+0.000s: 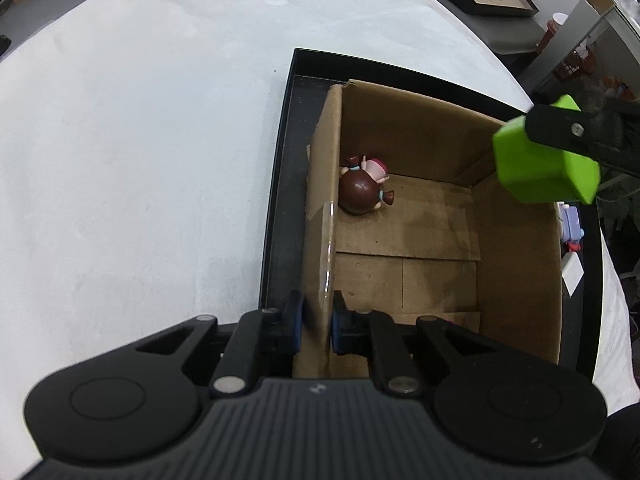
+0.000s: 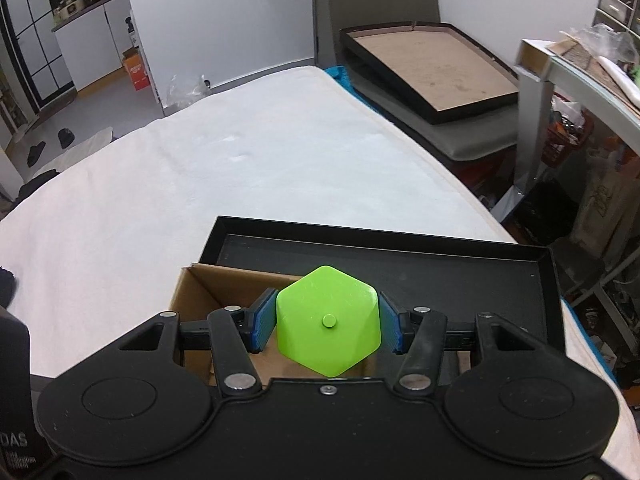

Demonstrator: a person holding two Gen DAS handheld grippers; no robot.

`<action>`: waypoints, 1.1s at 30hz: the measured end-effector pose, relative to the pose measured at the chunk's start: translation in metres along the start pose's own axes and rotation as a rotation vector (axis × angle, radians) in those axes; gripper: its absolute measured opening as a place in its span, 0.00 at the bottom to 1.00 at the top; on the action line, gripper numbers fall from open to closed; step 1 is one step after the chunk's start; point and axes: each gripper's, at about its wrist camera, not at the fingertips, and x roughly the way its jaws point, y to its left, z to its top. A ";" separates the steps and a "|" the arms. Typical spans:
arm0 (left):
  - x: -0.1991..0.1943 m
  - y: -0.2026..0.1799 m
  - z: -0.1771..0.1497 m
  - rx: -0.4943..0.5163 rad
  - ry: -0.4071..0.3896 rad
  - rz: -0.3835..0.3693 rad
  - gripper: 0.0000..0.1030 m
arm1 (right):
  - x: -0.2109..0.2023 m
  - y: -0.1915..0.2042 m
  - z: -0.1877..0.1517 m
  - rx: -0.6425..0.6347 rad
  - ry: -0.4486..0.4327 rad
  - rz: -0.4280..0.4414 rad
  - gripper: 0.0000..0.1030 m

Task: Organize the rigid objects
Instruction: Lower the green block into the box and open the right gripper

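My left gripper (image 1: 318,326) clamps the box (image 1: 516,248) wall steady; my right gripper (image 2: 328,322) grips the green block (image 2: 328,322) above it, ready to drop.

surface: white table (image 2: 224,168) | on it: black tray (image 2: 400,236)

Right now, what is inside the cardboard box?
A doll figurine lies on the cardboard box floor near the far left corner. The near floor strip is hidden behind the left gripper.

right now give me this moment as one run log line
left hand-held gripper: shut on cardboard box wall | right hand-held gripper: holds green block over box | doll: inside box
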 end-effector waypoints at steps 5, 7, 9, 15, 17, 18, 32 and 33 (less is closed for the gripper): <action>-0.001 0.000 0.001 0.008 0.003 0.000 0.12 | 0.005 0.012 0.007 -0.010 -0.014 0.019 0.51; -0.001 -0.001 0.001 0.015 0.005 0.003 0.13 | 0.006 0.017 0.009 -0.020 -0.019 0.014 0.52; -0.001 -0.002 0.002 0.016 0.007 0.003 0.13 | 0.007 0.020 0.009 -0.035 -0.009 0.000 0.53; 0.001 -0.003 0.004 -0.016 0.035 0.005 0.14 | 0.007 0.012 0.005 -0.016 0.013 -0.005 0.53; 0.001 -0.003 0.005 -0.022 0.043 0.011 0.14 | 0.005 0.007 0.003 -0.007 0.017 -0.003 0.53; 0.002 -0.004 0.005 -0.021 0.046 0.016 0.14 | 0.004 0.005 0.002 0.000 0.018 0.000 0.53; -0.013 -0.013 0.004 -0.023 0.055 0.085 0.16 | -0.016 -0.049 -0.019 0.105 0.026 0.016 0.53; -0.014 -0.014 0.005 -0.023 0.055 0.090 0.16 | -0.017 -0.052 -0.020 0.109 0.028 0.018 0.53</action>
